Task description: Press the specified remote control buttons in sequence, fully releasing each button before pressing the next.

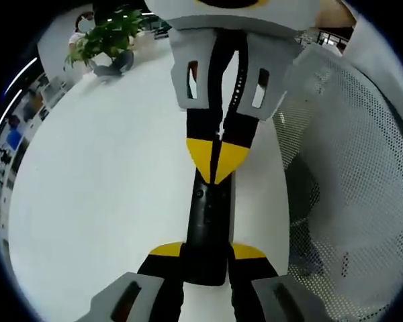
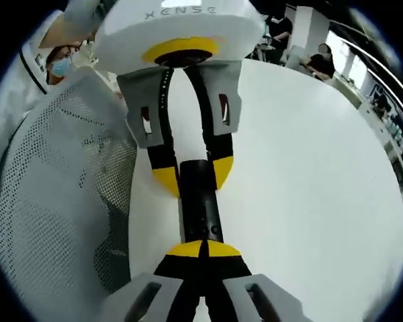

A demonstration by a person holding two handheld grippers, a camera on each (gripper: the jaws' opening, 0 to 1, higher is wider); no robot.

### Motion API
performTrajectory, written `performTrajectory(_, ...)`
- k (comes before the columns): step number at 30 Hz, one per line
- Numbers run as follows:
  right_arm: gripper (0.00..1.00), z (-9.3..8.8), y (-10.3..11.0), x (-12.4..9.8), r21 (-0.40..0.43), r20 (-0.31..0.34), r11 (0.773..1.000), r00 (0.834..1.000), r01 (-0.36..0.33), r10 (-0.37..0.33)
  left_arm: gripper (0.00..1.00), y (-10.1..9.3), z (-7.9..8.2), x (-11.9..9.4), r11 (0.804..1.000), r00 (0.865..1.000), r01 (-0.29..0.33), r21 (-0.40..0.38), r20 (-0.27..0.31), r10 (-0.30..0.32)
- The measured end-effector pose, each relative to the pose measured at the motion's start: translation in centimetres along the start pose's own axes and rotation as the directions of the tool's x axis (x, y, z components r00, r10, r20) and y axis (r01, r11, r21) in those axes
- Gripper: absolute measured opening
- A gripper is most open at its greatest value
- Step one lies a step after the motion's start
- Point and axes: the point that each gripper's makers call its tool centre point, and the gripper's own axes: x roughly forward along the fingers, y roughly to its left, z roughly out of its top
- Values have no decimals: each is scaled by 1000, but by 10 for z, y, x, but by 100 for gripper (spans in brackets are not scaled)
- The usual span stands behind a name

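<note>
Remote [image 1: 208, 221]: black, slim, long; lies on the white desk [image 1: 101, 201], between the two grippers, beside a perforated white fan guard [image 1: 363, 168].
Long axis: runs from one gripper to the other, straight up the middle of both views; button face up, small buttons in a row along it in the right gripper view [image 2: 200, 201].
Left gripper [image 1: 207, 249]: jaws clenched on the near end of the remote, a yellow tip against each side edge; in the right gripper view, seen opposite [image 2: 193, 171], tips astride the far end.
Right gripper [image 2: 203, 249]: jaws closed together, yellow tips meeting over the remote's near end, on or just above the button face; contact cannot be told. In the left gripper view, seen opposite [image 1: 216, 157], tips forming one point on the remote's top.
Handling, as judged: light, stiff plastic shell, smooth and likely to slide on the bare desk; not fragile, but buttons need only a short, straight push.
Where to hold: by the side edges near one end, as the left does, leaving the button face free.
Pressing: with closed tips, straight down; lift fully off before the next button.
Risk: skating or tipping of the remote if the push lands off-centre.
Elsewhere: potted plant [image 1: 107, 37] at the desk's far edge; a person [image 2: 27, 80] behind the guard.
</note>
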Motion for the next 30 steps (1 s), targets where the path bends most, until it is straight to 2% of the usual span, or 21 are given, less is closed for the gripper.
performTrajectory(3,0,-1,0,-2,25,5,1000,1000,-11,11,24,0,0,0,1000,1000,-1,-1,-12,1)
performTrajectory(5,0,-7,-1,-4,4,-32,1000,999,-1,2,24,0,0,0,1000,1000,0,-1,-17,0)
performTrajectory(12,0,-13,-1,-9,-4,-42,1000,999,18,-18,24,0,0,-1,1000,1000,1,-7,-2,-1)
performTrajectory(16,0,-11,-2,-6,-101,-77,994,995,49,-56,24,0,0,-1,1000,1000,5,-4,7,-4)
performTrajectory(18,0,-10,-2,-4,-139,-74,989,995,57,-68,24,0,0,-1,1000,1000,6,-2,10,-6)
performTrajectory(24,0,-9,-3,-3,-147,-16,986,997,78,-81,24,0,0,-1,1000,1000,16,17,7,-16)
performTrajectory(28,0,-8,-3,0,-173,-60,980,992,101,-112,24,0,0,0,1000,1000,20,22,5,-20)
performTrajectory(30,0,-8,-4,0,-150,-93,984,989,96,-111,24,0,0,0,999,1000,22,26,-1,-22)
